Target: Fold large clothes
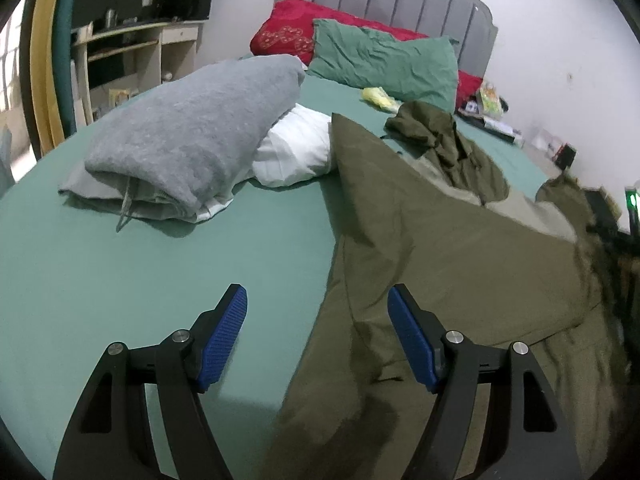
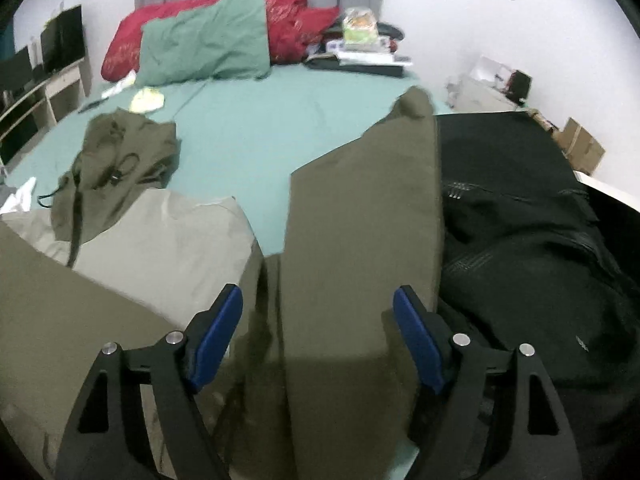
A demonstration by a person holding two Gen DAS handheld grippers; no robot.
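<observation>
An olive-green hooded jacket (image 1: 448,248) lies spread on the green bed sheet (image 1: 160,280), with its hood (image 1: 440,136) bunched at the far end. My left gripper (image 1: 316,294) hovers open over the jacket's left edge, and nothing is between its blue pads. In the right wrist view one olive sleeve (image 2: 360,220) stretches away from me, with the hood (image 2: 120,152) and a paler beige panel (image 2: 168,236) to its left. My right gripper (image 2: 318,292) stands open above the near end of that sleeve, and its pads do not press on the cloth.
A folded grey blanket (image 1: 192,136) and a white bundle (image 1: 296,152) lie left of the jacket. A black garment (image 2: 520,208) lies right beside the sleeve. Green pillow (image 2: 208,44), red pillows (image 2: 288,20) and clutter (image 2: 360,44) sit by the headboard. A desk (image 1: 132,44) stands far left.
</observation>
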